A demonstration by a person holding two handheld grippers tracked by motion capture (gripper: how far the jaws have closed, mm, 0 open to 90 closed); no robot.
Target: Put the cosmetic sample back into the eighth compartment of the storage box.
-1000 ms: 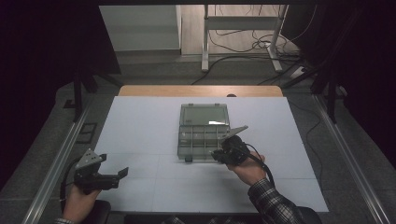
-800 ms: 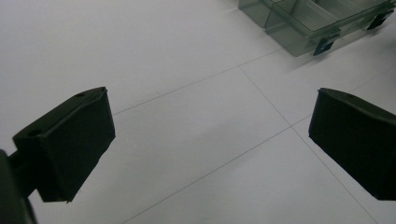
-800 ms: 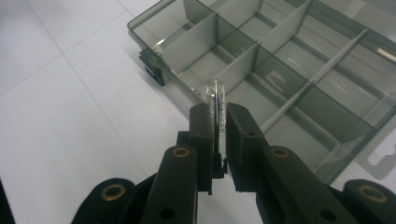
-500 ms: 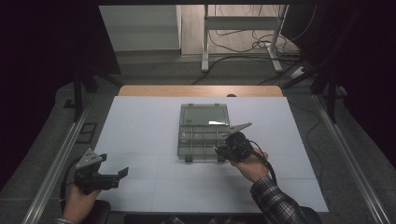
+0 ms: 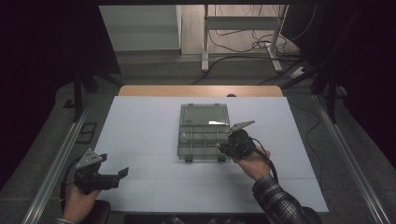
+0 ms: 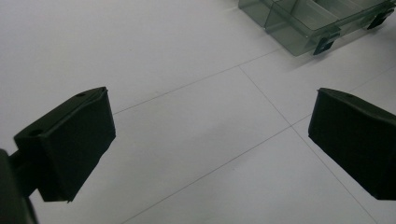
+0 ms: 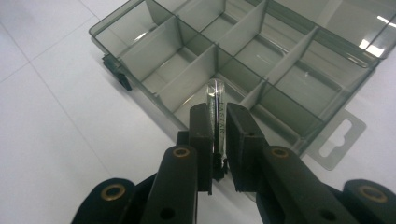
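A smoky clear compartment box (image 5: 203, 134) lies open mid-table, its lid folded back flat (image 5: 204, 114). My right gripper (image 5: 224, 146) hovers at the box's near right corner, shut on a small clear glass tube (image 7: 216, 107) that sticks out over the near compartments (image 7: 187, 79). In the left gripper view, wide-set black jaws frame bare table, with the box's near corner (image 6: 299, 28) at the top right. My left gripper (image 5: 122, 173) stands open near the table's front left, nothing between its fingers.
The white table (image 5: 140, 135) has a wooden strip (image 5: 201, 90) along its far edge. Metal rails (image 5: 56, 163) run down both sides. Beyond the table stand a white frame (image 5: 243, 28) and loose cables (image 5: 243, 46) on the floor.
My right gripper with the tube has shifted slightly along the box's near right corner. The left gripper has barely moved.
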